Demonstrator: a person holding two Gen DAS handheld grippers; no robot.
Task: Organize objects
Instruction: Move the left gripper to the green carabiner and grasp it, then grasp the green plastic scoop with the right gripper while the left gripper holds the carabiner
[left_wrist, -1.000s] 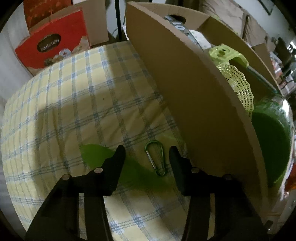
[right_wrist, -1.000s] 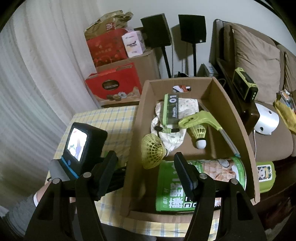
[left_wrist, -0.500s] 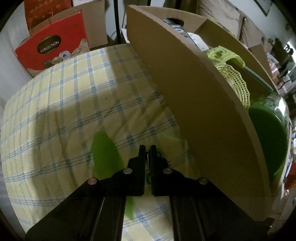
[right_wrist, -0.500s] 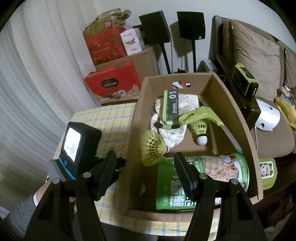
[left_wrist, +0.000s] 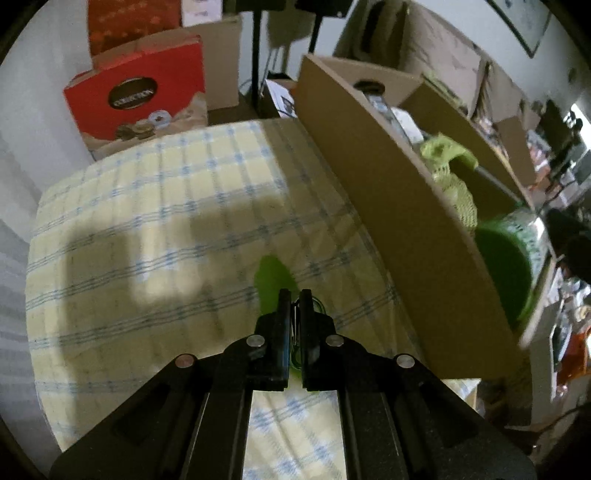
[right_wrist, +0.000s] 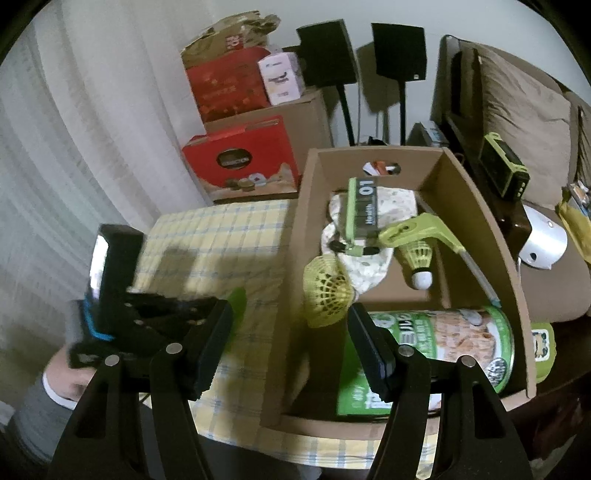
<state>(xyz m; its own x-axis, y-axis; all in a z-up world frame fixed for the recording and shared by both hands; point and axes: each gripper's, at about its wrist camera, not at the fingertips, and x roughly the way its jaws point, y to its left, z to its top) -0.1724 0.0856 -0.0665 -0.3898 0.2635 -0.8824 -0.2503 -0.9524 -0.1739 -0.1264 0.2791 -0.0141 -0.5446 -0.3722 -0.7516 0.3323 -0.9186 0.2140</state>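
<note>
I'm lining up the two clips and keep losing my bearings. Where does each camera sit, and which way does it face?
Left wrist: on the left gripper, looking down along its fingers at the checked tablecloth and the cardboard box; the gripper is shut on a carabiner.
Right wrist: on the right gripper, open, looking down into the box; a sleeve shows.
Shared: box, tablecloth, red box.

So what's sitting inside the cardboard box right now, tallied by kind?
Yellow-green mesh shuttlecocks: 2
Big green printed tin lying on its side: 1
Lime-green long-handled tool: 1
Grey-green "Health 01" carton: 1
White patterned cloth: 1
Total: 6 in the brown cardboard box
</note>
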